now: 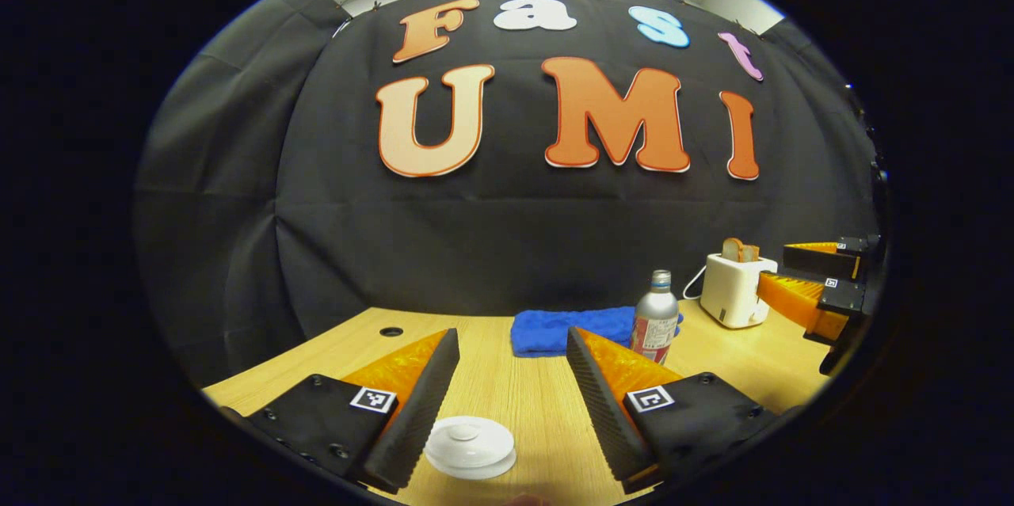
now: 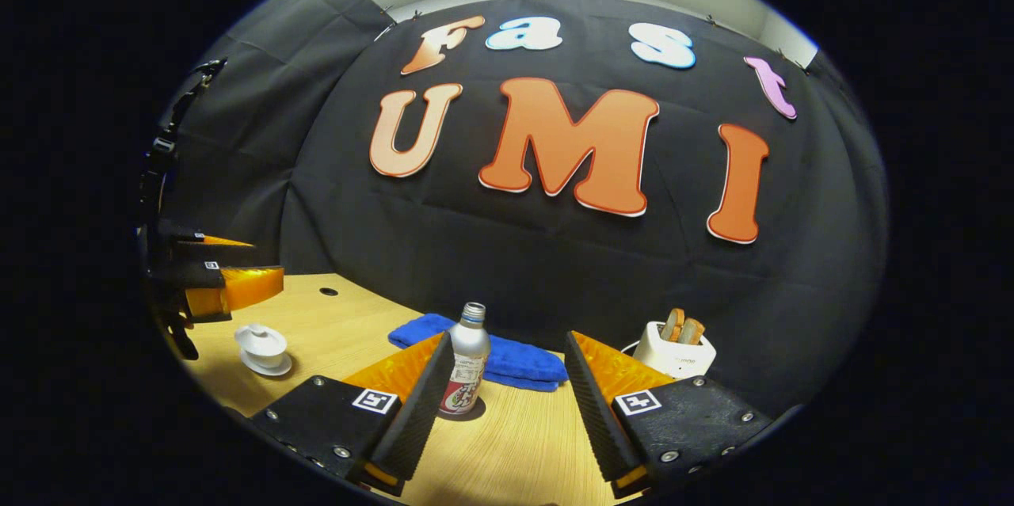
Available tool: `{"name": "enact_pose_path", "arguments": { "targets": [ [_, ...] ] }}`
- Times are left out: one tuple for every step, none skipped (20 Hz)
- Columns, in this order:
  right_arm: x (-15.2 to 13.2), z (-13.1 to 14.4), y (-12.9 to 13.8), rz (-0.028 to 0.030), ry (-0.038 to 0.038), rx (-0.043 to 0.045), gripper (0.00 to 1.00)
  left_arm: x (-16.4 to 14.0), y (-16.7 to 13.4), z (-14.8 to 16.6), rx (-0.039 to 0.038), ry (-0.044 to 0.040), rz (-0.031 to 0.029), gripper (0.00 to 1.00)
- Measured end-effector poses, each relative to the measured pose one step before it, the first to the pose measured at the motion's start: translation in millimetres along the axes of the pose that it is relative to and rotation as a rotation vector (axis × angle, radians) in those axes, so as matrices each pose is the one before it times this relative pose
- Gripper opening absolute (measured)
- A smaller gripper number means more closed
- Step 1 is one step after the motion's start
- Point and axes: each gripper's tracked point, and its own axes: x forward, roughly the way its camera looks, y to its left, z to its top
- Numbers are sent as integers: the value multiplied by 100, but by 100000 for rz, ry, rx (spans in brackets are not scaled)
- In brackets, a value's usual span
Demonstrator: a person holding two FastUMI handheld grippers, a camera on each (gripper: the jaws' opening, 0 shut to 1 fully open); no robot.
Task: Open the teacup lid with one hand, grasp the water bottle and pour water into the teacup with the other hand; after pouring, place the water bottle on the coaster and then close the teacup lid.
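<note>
Lid-opening is just starting: the left tool (image 1: 507, 387) hovers wide open, empty, over the lidded teacup (image 1: 470, 447) at six o'clock. The right tool (image 2: 503, 387), likewise agape, faces the water bottle (image 2: 467, 359). Next, I judge: descend, pinch the knob.

One pale wooden worktop (image 2: 515, 443) carries everything. On it stands one silver metal water bottle with a red-and-white label (image 2: 467, 359). There is one white porcelain teacup with its lid on (image 2: 262, 341), sitting on one white saucer (image 2: 267, 366). One folded blue cloth (image 2: 507, 363) lies flat near the back edge. One white boxy toaster (image 2: 673, 359) stands at the side, with two slices of browned toast (image 2: 681, 325) poking up from its slots. One small dark round hole (image 1: 390, 331) is cut in the worktop. Two claws are present: the left claw (image 1: 511, 359) and the right claw (image 2: 507, 371), each with two fingers.
</note>
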Motion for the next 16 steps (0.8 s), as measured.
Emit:
{"name": "enact_pose_path", "arguments": {
  "targets": [
    [-367, 599, 217, 547, -1546, 393, 84, -172, -290, 647, -519, -1581, -230, 91],
    [-320, 484, 38, -404, -1164, -8, 85, -179, -328, 576, -390, -1349, -316, 93],
    [-441, 591, -127, -1283, -2058, -745, 88, -223, -290, 608, 157, -1319, -471, 95],
    [-194, 380, -204, -1656, -1370, -1093, 90, -203, -149, 388, 100, -1081, 98, 100],
    [-284, 359, -276, -1691, -1352, -1272, 93, -162, 1, 433, -256, -988, 54, 100],
    [-150, 293, -387, -1520, -948, -1048, 94, -203, 79, 336, -386, -819, 566, 100],
    [-328, 427, -209, -1230, -1040, -221, 95, -134, 119, 329, -545, -1153, 495, 100],
    [-178, 362, -8, -87, -450, 446, 95, -7, -131, 235, -211, -610, 303, 100],
    [-148, 168, 24, 231, -246, 772, 95, -52, 49, 170, 64, -441, 443, 100],
    [-296, 121, -34, -8, -137, 1055, 95, -167, 135, 101, 67, -338, 404, 100],
    [-14, -94, -51, -70, 249, 647, 95, 10, -30, 140, -241, -428, 71, 98],
    [-33, -128, -90, -322, 230, 299, 95, 4, -12, 53, -393, -618, -18, 100],
    [51, -107, -183, -568, 322, 188, 95, 17, 58, 44, -192, -342, 225, 100],
    [-1, -165, -58, -360, 363, 226, 95, -19, 120, 62, 34, -383, 623, 98],
    [-81, -149, -132, -427, 357, 391, 95, 31, -20, 96, 74, -297, 147, 98],
    [-35, -132, -78, -55, 302, 448, 95, -26, 60, -114, 56, -224, 444, 98]
  ]
}}
